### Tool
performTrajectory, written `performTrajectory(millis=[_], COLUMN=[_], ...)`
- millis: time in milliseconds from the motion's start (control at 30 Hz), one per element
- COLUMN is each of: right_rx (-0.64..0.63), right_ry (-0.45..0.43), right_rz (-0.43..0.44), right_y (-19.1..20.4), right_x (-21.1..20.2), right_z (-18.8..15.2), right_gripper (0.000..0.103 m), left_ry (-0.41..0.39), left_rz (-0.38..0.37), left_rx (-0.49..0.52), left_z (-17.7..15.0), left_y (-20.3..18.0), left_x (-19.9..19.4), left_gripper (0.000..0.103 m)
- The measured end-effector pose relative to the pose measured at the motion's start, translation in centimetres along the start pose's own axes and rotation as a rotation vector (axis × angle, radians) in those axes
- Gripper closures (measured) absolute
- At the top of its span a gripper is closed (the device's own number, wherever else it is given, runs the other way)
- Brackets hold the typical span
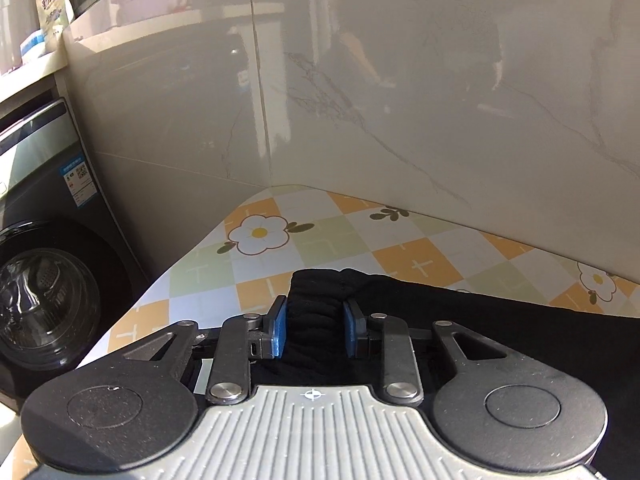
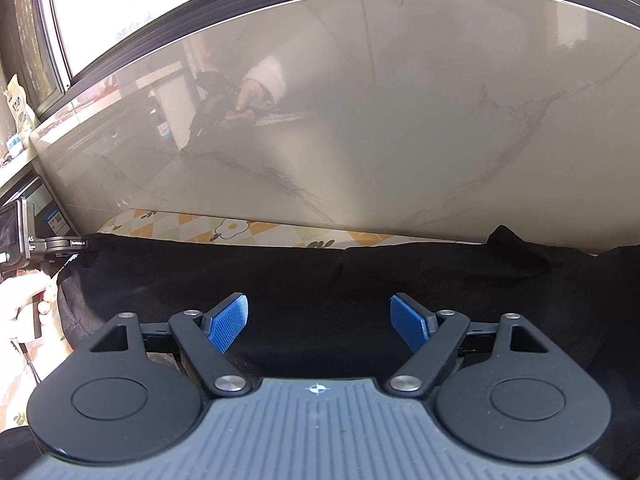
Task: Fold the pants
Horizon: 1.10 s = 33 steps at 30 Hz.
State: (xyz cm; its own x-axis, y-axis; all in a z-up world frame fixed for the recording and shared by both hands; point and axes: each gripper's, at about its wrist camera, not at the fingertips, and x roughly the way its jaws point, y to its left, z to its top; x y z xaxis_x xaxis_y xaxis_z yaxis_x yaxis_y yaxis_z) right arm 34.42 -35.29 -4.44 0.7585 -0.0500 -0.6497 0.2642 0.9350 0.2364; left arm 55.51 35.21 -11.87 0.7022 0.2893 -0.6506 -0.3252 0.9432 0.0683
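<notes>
The black pants (image 2: 320, 280) lay stretched across the desk (image 1: 280, 256), which wore a checked cloth of orange, green and white squares with white flowers, and they filled the lower half of both wrist views. One bunched, ribbed end of them sat at the lower centre of the left wrist view.

The left gripper (image 1: 314, 330) had its blue pads (image 1: 278, 330) drawn in against either side of that bunched end, grasping the pants. The right gripper (image 2: 320, 322) hung over the middle of the pants with its blue pads (image 2: 230, 322) spread wide and nothing between them but the fabric lying below; it was released.

A glossy marbled wall (image 1: 440, 100) rose straight behind the desk, close to the far edge of the pants. At the left edge of the left wrist view stood a front-loading washing machine (image 1: 44, 280), its drum door round and dark; nothing could be made out inside it. Above it, at the upper left, a white pouch (image 1: 52, 0) stood on a ledge. In the right wrist view a window (image 2: 132, 0) ran along the upper left, and the person's hand (image 2: 30, 306) showed at the left edge, behind the left gripper.
</notes>
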Motion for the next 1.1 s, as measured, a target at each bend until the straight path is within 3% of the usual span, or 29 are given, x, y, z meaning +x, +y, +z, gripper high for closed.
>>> performTrajectory(millis=[200, 300, 400, 500, 567, 700, 933, 1100], right_rx=[0.004, -0.014, -0.028, -0.025, -0.012, -0.003, -0.077, -0.094], right_ry=[-0.035, -0.073, -0.122, -0.175, -0.217, -0.301, -0.374, -0.375], right_rz=[-0.017, -0.031, -0.041, -0.042, -0.035, -0.033, -0.087, -0.112], right_y=[0.2, 0.1, -0.2, -1.2, -2.2, -3.5, -4.6, -5.0], right_x=[-0.6, -2.1, -4.3, -7.4, -10.1, -15.4, -22.1, -23.2], right_z=[-0.2, -0.5, -1.1, -1.9, -2.7, -4.8, -11.1, -16.5], right_gripper=[0.022, 0.022, 0.022, 0.022, 0.022, 0.021, 0.013, 0.01], left_ry=[-0.162, -0.137, -0.166, -0.164, -0.161, -0.16, -0.153, -0.168], left_rz=[0.084, 0.115, 0.042, -0.029, -0.12, -0.201, -0.363, -0.487], left_rx=[-0.04, -0.037, -0.041, -0.095, -0.132, -0.109, -0.022, -0.001], left_z=[3.8, 4.1, 3.9, 3.8, 3.2, 1.2, -5.2, -10.6], left_y=[-0.8, -1.6, -1.4, -0.5, 0.3, 0.1, -1.6, -2.7], left_x=[-1.0, -1.0, -3.1, -6.3, -9.1, -15.7, -26.1, -31.0], left_gripper=[0.072, 0.056, 0.038, 0.037, 0.037, 0.037, 0.03, 0.023])
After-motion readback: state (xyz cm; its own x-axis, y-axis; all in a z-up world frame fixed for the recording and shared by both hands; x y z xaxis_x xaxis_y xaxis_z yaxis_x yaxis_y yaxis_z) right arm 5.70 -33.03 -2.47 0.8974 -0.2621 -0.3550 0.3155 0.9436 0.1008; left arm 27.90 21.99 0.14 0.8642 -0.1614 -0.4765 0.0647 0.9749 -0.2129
